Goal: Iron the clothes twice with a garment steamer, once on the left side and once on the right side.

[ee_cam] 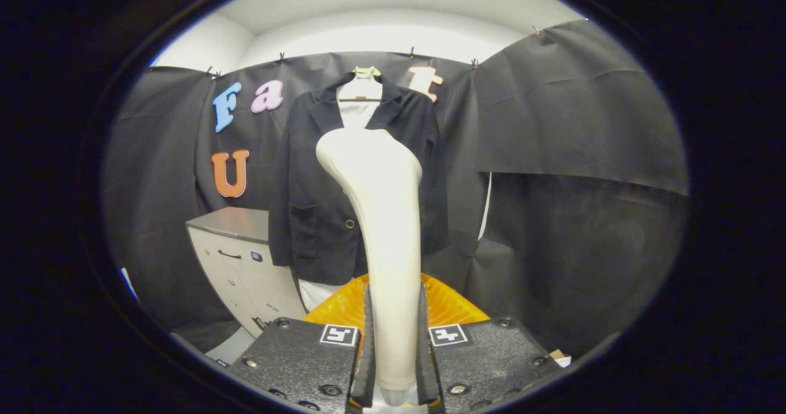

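Steamer (381, 217) stands upright at frame centre, its handle pinched between the closed jaws of the gripper (393, 365). Jacket (313, 205) hangs beyond it, upper centre, apart from the head. I would bring the head close to one side, then sweep slowly downward, keeping it upright.

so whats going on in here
A hand-held claw is shut on the handle of a cream plastic garment steamer, both fingers pressing its sides. The steamer head points up toward a dark blazer on a hanger, beyond the fingers against the black cloth wall. A pale cabinet stands beside the blazer.
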`<state>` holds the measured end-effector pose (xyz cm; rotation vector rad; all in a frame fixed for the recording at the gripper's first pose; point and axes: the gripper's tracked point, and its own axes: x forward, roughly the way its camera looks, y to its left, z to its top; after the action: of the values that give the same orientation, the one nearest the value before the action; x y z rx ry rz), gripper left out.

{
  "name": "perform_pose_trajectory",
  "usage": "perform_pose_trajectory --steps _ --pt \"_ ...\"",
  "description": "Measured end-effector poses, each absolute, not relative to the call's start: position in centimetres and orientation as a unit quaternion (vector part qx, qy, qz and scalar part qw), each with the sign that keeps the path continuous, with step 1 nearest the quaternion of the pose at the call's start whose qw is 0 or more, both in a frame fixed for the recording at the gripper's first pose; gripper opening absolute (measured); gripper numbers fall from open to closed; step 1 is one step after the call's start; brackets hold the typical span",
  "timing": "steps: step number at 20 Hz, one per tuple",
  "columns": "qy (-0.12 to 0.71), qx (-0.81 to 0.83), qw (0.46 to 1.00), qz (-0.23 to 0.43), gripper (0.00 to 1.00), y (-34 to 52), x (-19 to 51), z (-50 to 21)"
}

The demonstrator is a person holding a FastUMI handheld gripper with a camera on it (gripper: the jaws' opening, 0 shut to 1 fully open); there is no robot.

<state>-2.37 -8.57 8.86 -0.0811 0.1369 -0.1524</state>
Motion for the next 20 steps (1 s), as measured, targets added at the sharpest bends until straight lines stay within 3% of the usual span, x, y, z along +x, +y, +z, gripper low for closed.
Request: perform_pose_trajectory --steps 8,20 --pt "0.065 -0.033 0.997 -0.019 0.29 -12.3 -5.7 9.8" --pt "0.066 -0.021 0.997 0.026 0.29 -10.9 -6.3 9.6"
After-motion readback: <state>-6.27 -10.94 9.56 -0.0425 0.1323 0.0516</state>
